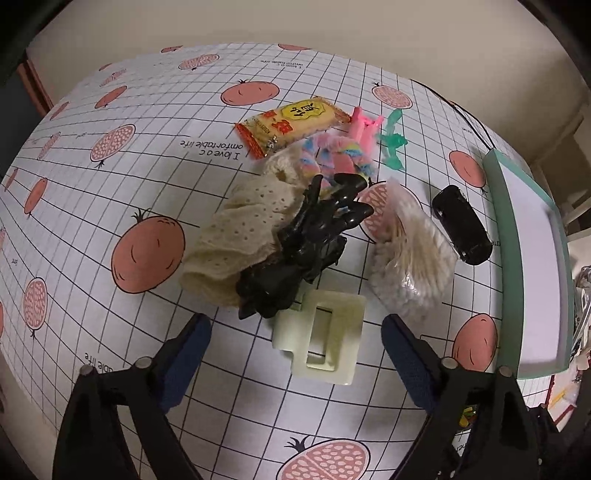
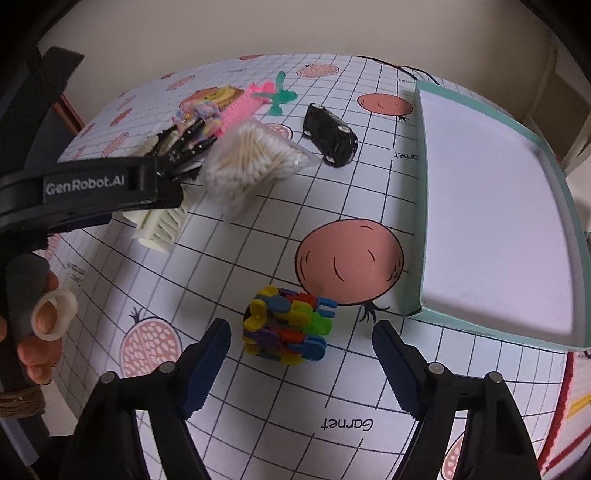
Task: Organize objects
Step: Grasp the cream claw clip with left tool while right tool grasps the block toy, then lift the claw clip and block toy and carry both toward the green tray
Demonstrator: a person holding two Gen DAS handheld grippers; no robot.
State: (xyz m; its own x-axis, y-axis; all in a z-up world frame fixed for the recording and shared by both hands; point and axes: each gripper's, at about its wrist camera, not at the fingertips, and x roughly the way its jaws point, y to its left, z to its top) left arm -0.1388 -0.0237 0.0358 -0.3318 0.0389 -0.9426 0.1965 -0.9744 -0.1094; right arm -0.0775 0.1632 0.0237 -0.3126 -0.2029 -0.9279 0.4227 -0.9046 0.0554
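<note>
Table (image 1: 110, 177) carries toy car (image 2: 330, 138), cotton swabs (image 2: 251, 162), tray (image 2: 491, 206)

The tablecloth (image 1: 110, 206) is white with a dark grid, printed with salmon-pink round fruits and cut pomegranates, and with small text such as "Garnet" and "I love a comfortable life". Behind the table stands a plain beige wall (image 2: 221, 33). A thin black cable (image 2: 410, 68) lies along the far edge of the tablecloth.
</note>
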